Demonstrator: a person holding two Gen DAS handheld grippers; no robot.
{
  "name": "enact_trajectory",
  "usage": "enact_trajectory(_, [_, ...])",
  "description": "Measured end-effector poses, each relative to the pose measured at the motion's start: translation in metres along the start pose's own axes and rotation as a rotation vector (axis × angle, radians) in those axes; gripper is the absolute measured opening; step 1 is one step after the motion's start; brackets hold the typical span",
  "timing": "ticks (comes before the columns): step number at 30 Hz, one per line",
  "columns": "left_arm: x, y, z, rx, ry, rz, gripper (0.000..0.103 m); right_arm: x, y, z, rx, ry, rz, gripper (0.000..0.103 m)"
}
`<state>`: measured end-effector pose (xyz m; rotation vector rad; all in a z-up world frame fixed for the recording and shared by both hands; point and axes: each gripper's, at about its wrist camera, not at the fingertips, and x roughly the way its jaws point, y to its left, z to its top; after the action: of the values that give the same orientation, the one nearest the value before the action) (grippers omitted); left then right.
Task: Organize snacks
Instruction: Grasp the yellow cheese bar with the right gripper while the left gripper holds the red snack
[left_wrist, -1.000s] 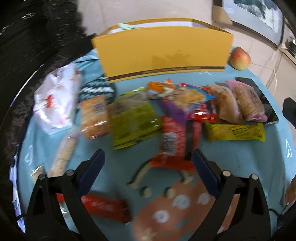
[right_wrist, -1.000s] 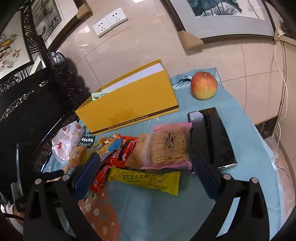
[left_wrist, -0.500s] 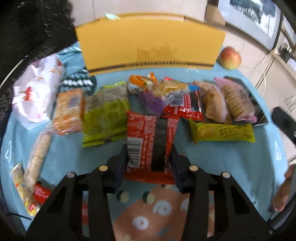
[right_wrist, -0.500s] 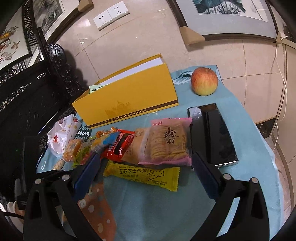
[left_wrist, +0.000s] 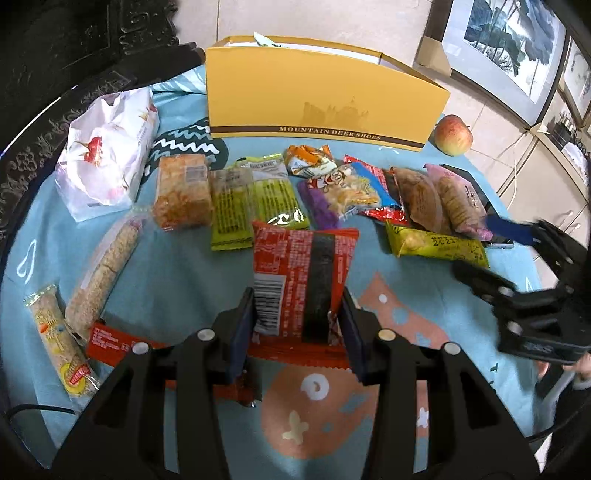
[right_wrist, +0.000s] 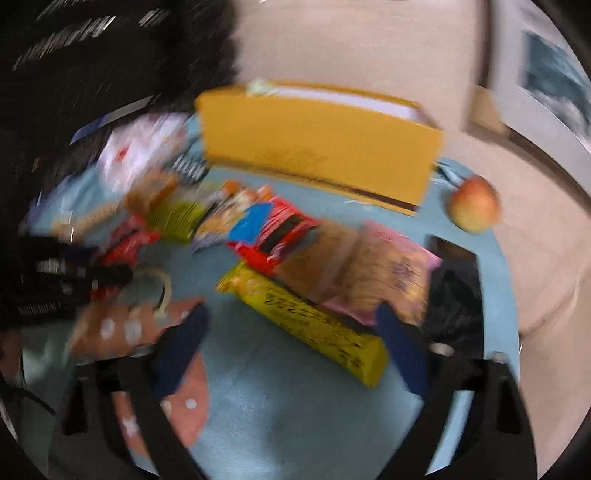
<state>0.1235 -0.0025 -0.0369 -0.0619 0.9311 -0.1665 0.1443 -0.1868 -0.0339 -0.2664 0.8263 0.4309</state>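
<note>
Since a second ago the left gripper has clamped the red packet, lifted in front of the yellow box. Light, crinkly, slippery: hold its lower edge. Right gripper, jaws just narrowing, nothing gripped, straddles the yellow bar.

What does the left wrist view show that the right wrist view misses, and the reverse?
Only the left wrist view shows the left gripper clamped on the red packet, plus the two long grain bars at the cloth's left edge. Only the right wrist view, blurred, shows the right gripper, whose jaws have just been closing, astride the yellow bar but not pressing it. Both share the yellow box, apple and pink packet.
</note>
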Motion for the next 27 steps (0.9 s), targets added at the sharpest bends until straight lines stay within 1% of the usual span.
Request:
enact_trajectory(3, [0.0,0.003,0.0,-0.016,0.0,-0.015,0.044,0.018,0.001,0.005,-0.073,0.061,0.002,0.064])
enact_trajectory(4, [0.001,0.004,-0.001,-0.023,0.006,-0.023,0.044,0.023,0.0,0.006,-0.079,0.073,0.007,0.063])
enact_trajectory(5, [0.003,0.003,-0.001,-0.022,0.011,-0.025,0.044,0.027,-0.002,0.007,-0.082,0.081,0.023,0.061])
enact_trajectory(6, [0.004,0.002,-0.002,-0.018,0.015,-0.022,0.044,0.034,-0.006,0.007,-0.079,0.1,0.062,0.06])
enact_trajectory(8, [0.005,0.001,-0.002,-0.014,0.023,-0.024,0.044,0.043,-0.01,0.007,-0.071,0.122,0.094,0.06])
enact_trajectory(9, [0.006,0.0,-0.002,-0.014,0.026,-0.027,0.045,0.046,-0.014,0.009,-0.054,0.118,0.117,0.06])
enact_trajectory(11, [0.007,0.0,-0.001,-0.017,0.031,-0.029,0.045,0.046,-0.013,0.01,-0.063,0.116,0.115,0.06])
enact_trajectory(12, [0.007,0.0,-0.001,-0.018,0.033,-0.03,0.045,0.046,-0.012,0.011,-0.065,0.118,0.116,0.05])
enact_trajectory(13, [0.008,-0.001,-0.001,-0.022,0.039,-0.034,0.045,0.043,-0.01,0.01,-0.055,0.126,0.131,0.047])
enact_trajectory(15, [0.01,-0.001,-0.002,-0.023,0.05,-0.038,0.045,0.039,-0.002,0.009,-0.055,0.144,0.137,0.024])
enact_trajectory(16, [0.009,-0.002,-0.003,-0.022,0.052,-0.039,0.045,0.037,0.0,0.008,-0.053,0.155,0.139,0.02])
enact_trajectory(18, [0.007,-0.003,-0.005,-0.017,0.055,-0.04,0.045,0.032,0.002,0.005,-0.02,0.175,0.101,0.019])
enact_trajectory(20, [0.002,-0.003,-0.006,-0.02,0.045,-0.046,0.044,0.028,-0.001,0.001,0.042,0.184,0.089,0.019])
enact_trajectory(22, [-0.003,-0.002,-0.006,-0.025,0.035,-0.05,0.044,0.022,-0.006,-0.006,0.138,0.187,0.115,0.019])
enact_trajectory(23, [-0.006,-0.001,-0.006,-0.027,0.028,-0.051,0.044,0.02,-0.007,-0.007,0.161,0.185,0.125,0.019])
enact_trajectory(24, [-0.009,-0.001,-0.005,-0.027,0.022,-0.054,0.044,0.013,-0.008,-0.009,0.2,0.161,0.154,0.019])
enact_trajectory(26, [-0.013,-0.003,-0.004,-0.014,0.014,-0.061,0.041,0.004,-0.009,-0.009,0.226,0.135,0.194,0.019])
enact_trajectory(27, [-0.014,-0.003,-0.003,-0.012,0.013,-0.062,0.041,-0.002,-0.009,-0.008,0.235,0.115,0.194,0.019])
